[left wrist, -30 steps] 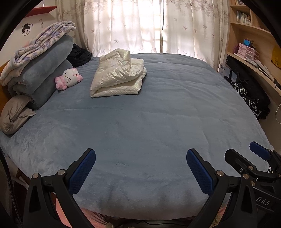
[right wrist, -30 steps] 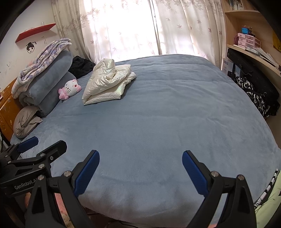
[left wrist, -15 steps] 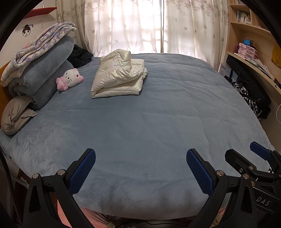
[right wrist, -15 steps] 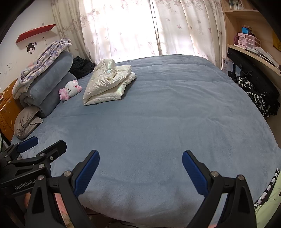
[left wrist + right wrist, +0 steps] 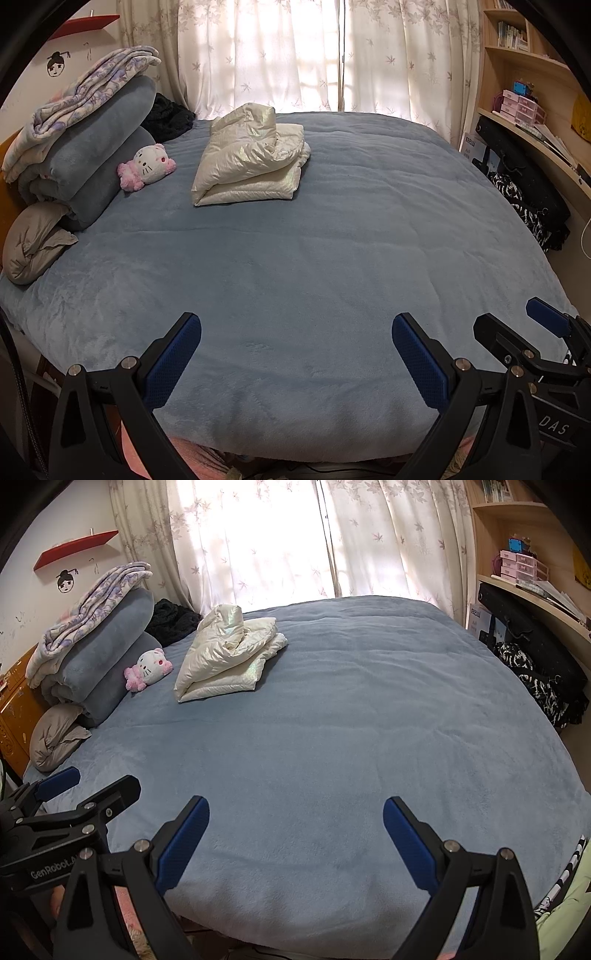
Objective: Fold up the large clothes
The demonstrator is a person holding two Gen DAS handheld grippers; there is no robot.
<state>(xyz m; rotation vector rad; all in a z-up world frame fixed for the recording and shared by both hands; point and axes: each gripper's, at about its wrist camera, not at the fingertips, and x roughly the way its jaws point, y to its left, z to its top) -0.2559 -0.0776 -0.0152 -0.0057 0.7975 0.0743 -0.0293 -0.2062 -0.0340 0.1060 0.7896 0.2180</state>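
Observation:
A cream padded jacket (image 5: 251, 158) lies folded in a bundle on the far left part of the blue bed (image 5: 314, 266); it also shows in the right wrist view (image 5: 225, 657). My left gripper (image 5: 295, 328) is open and empty above the bed's near edge, far from the jacket. My right gripper (image 5: 295, 812) is open and empty too, beside the left one. The right gripper shows at the right edge of the left wrist view (image 5: 517, 325), and the left gripper at the left edge of the right wrist view (image 5: 88, 782).
Rolled blue blankets (image 5: 92, 155) with a patterned quilt on top, a grey pillow (image 5: 33, 240) and a white-and-pink plush toy (image 5: 147, 166) line the bed's left side. A dark garment (image 5: 170, 114) lies behind them. Shelves and a desk (image 5: 535, 133) stand on the right. Curtains hang behind.
Both views have shifted only slightly; the grippers stay open above the bed's near edge. The jacket has not moved.

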